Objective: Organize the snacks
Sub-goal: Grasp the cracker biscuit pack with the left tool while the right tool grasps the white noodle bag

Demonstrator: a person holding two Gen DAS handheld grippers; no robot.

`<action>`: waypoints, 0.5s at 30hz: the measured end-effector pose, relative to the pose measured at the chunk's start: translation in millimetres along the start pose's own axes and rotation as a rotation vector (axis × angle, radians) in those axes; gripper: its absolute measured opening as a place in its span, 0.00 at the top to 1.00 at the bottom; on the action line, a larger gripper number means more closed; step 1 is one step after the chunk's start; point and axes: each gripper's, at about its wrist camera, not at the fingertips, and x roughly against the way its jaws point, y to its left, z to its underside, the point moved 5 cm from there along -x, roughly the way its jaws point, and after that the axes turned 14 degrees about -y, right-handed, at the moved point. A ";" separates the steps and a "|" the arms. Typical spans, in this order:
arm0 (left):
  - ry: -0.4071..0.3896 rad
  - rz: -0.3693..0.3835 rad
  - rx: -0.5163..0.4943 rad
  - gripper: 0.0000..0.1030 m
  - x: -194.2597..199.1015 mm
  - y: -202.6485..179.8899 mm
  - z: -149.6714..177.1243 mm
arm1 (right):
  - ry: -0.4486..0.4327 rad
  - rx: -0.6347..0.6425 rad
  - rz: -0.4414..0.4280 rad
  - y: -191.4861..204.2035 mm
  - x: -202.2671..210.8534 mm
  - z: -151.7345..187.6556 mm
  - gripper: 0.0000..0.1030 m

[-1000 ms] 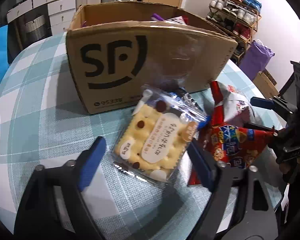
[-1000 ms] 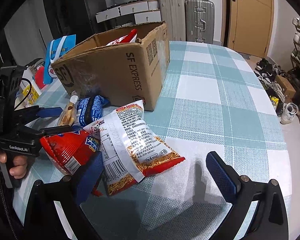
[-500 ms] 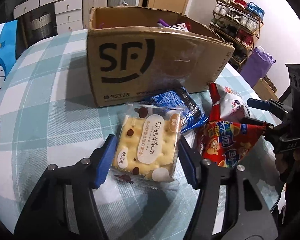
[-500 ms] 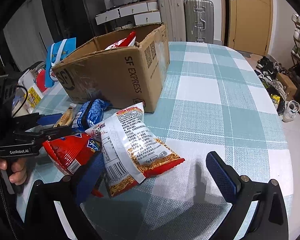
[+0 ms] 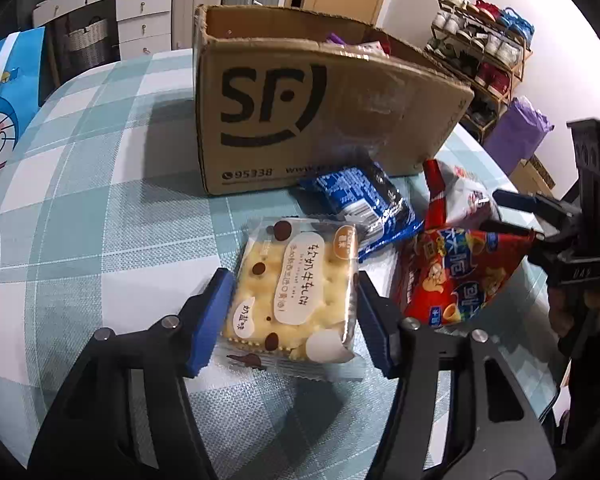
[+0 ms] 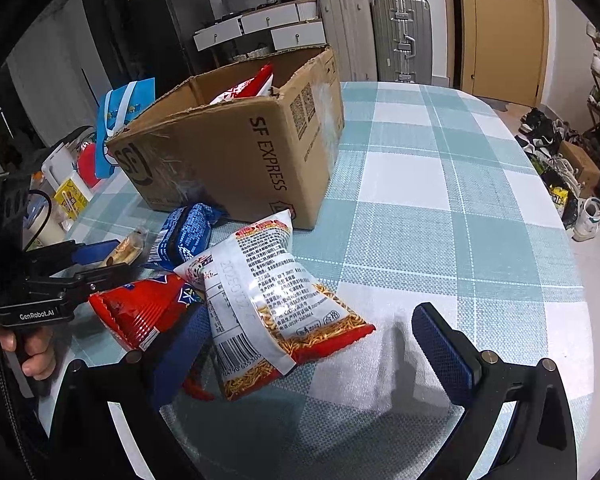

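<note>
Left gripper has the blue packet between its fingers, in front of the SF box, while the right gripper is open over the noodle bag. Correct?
Not quite. The left wrist view shows the left gripper closed on the cracker packet, not the blue packet, which lies behind it by the box. The right gripper is open over the noodle bag, as you said.

The cardboard box [image 5: 323, 120] hid most of what sat inside, just a purple edge and a red-and-white wrapper [image 6: 248, 90] poking over the rim. The blue snack pack [image 5: 363, 204] was partly tucked under the cracker packet [image 5: 300, 288]. The red chip bag [image 6: 140, 312] sat half behind the noodle bag [image 6: 268, 300]. The shoe rack [image 5: 483, 56] was too blurry to sort out, and the cartoon bag [image 5: 0, 108] got cut off at the frame edge.
</note>
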 end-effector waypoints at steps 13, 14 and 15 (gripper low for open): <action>0.009 0.014 -0.019 0.46 -0.6 -2.0 -0.7 | 0.016 -0.006 -0.038 -0.1 -7.2 -2.8 0.01; 0.007 0.018 -0.009 0.46 -0.2 -1.1 -1.2 | 0.014 -0.007 -0.038 -0.3 -7.3 -2.9 0.02; 0.003 0.021 0.003 0.46 0.6 -0.2 -1.6 | 0.010 -0.009 -0.037 -0.5 -7.0 -3.1 0.02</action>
